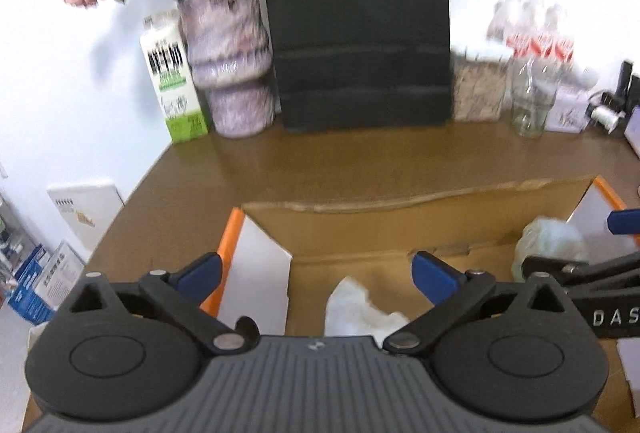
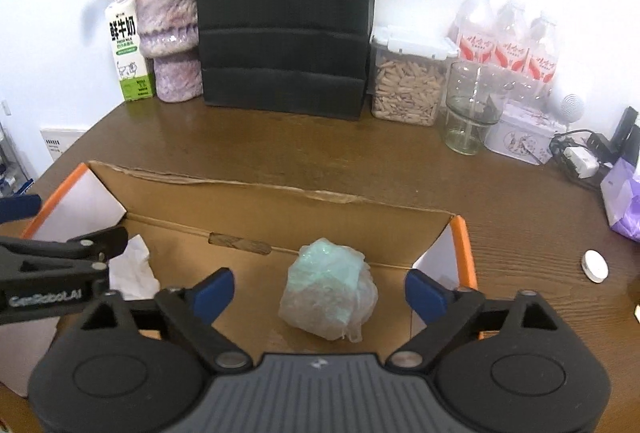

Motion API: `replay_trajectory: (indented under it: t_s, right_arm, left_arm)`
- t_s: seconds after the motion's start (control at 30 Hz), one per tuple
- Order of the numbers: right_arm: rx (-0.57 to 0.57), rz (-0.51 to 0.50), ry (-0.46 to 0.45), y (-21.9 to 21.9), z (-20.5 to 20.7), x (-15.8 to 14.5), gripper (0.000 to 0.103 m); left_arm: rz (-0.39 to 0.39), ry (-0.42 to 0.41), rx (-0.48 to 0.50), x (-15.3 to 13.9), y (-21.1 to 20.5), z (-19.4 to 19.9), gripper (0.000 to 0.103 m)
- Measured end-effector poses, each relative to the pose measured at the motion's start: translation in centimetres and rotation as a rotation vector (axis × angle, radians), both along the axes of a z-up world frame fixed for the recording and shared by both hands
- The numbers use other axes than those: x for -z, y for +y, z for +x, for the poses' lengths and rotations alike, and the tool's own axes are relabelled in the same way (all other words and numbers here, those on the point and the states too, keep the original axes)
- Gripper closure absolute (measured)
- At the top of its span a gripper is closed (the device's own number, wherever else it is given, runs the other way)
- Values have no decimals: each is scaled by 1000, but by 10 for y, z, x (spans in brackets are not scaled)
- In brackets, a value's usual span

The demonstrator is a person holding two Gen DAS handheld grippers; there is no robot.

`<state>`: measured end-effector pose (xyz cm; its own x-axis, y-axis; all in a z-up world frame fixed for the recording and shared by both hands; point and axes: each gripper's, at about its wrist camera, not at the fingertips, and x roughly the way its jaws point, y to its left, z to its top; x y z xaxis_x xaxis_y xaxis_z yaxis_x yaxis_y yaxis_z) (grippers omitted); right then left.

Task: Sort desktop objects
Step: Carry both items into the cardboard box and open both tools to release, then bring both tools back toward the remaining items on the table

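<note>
Right wrist view: the right hand-held gripper (image 2: 319, 287), jaws wide apart and empty, hangs over the cardboard box (image 2: 256, 189) on the worktop (image 2: 360, 157); the greenish wrapped bundle (image 2: 330, 291) lies inside at twelve o'clock, nearest this hand. Only the left wrist view centres the crumpled white tissue (image 1: 360, 307) under the left hand-held gripper (image 1: 316, 273), also apart.

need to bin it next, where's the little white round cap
In the right wrist view, the white round cap lies on the brown table, right of the cardboard box, below the purple pack.
</note>
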<state>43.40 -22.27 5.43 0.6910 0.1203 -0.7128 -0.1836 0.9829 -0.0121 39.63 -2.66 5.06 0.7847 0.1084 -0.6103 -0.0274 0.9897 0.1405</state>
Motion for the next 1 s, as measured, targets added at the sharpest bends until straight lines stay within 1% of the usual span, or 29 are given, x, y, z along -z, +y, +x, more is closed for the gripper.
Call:
replay_trajectory:
  t_s: [0.17, 0.23, 0.33, 0.43, 0.5, 0.6, 0.67, 0.77, 0.87, 1.0]
  right_arm:
    - [-13, 27, -36, -1, -24, -23, 4]
    - [-20, 17, -57, 0, -37, -32, 3]
    - [-46, 16, -120, 2, -65, -47, 0]
    - [-62, 20, -180, 3, -94, -61, 0]
    - [-78, 20, -224, 1, -115, -69, 0]
    - [-95, 23, -287, -1, -149, -75, 0]
    - [-106, 29, -324, -4, -173, -77, 0]
    - [-128, 34, -378, -7, -211, -74, 0]
    - [-147, 36, -410, -10, -249, -63, 0]
    - [-154, 39, -426, -14, -295, -43, 0]
  left_arm:
    - [-2, -44, 30, -17, 1, -21, 0]
    - [-5, -71, 30, -24, 2, -34, 0]
    - [-19, -109, 32, -34, 6, -53, 0]
    - [-37, -128, 53, -42, 12, -75, 0]
    - [-61, -135, 75, -45, 17, -91, 0]
    - [-109, -152, 79, -47, 27, -115, 0]
    - [-145, -174, 80, -48, 34, -134, 0]
    - [-182, -189, 121, -46, 41, -162, 0]
    - [-205, -219, 141, -40, 47, -193, 0]
    - [-226, -269, 128, -28, 57, -233, 0]
